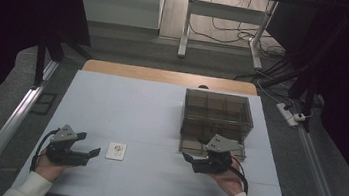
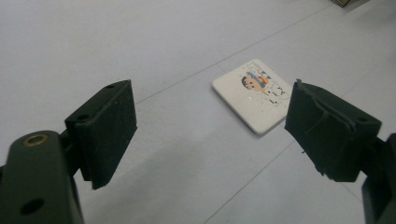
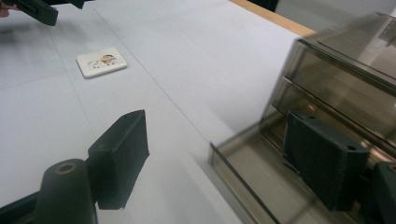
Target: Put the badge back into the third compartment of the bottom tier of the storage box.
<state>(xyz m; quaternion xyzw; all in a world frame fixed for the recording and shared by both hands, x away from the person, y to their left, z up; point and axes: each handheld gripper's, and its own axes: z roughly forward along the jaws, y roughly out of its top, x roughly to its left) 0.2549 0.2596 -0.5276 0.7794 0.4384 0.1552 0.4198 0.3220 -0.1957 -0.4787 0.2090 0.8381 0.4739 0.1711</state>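
The drawer box runs past the right gripper view's edge; its open drawer looks blurred; the tile's drawing is too small overhead.

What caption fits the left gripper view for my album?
Open hand-held gripper faces a small white cartoon tile lying flat on the pale table.

Left gripper jaws wide apart, nothing between them. White tile with cartoon print lies flat on table, upper right of centre, beyond the right jaw.
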